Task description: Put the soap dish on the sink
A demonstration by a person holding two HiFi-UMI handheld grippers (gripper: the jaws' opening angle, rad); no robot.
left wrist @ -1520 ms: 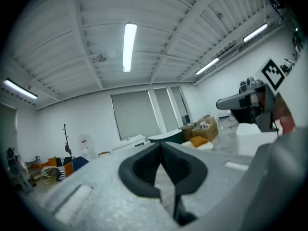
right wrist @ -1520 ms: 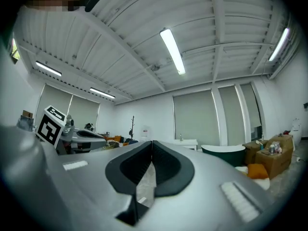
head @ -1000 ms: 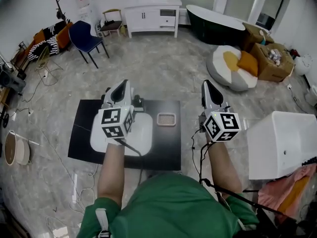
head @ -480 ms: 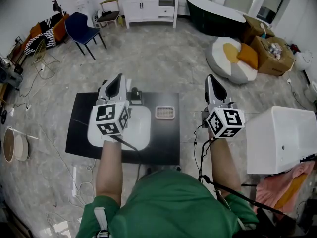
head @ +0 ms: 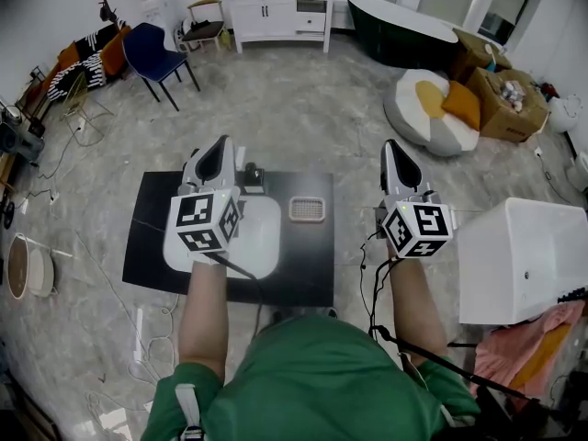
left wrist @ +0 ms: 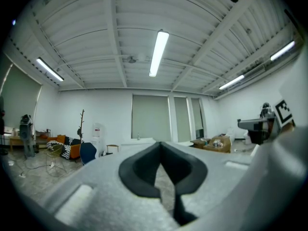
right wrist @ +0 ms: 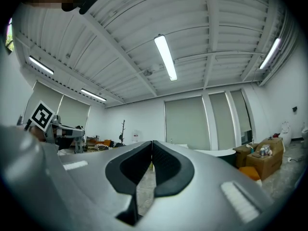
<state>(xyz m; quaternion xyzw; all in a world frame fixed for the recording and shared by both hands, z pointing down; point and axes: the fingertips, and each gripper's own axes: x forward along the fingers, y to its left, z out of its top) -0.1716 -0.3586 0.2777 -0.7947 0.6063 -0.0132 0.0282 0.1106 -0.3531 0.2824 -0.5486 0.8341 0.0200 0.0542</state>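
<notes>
In the head view a pale pink soap dish (head: 308, 209) with a grid top lies on a black mat (head: 303, 274), just right of a white sink basin (head: 262, 237). My left gripper (head: 219, 145) hovers over the basin's left part, jaws shut and empty. My right gripper (head: 390, 145) is held beyond the mat's right edge, also shut and empty, a hand's width right of the dish. The left gripper view shows the left gripper (left wrist: 160, 143) with its tips together, pointing out at the room. In the right gripper view the right gripper (right wrist: 152, 142) stands the same way.
A dark faucet (head: 253, 180) stands at the basin's far edge. A white box-like unit (head: 519, 260) stands at the right. Farther off are a beanbag (head: 432, 113), a blue chair (head: 152, 53), a white vanity (head: 280, 7) and a dark bathtub (head: 404, 30). Cables trail on the floor at the left.
The head view has shifted a little, so the mat and both grippers sit slightly higher in the picture. Both grippers stay shut and hold about the same places.
</notes>
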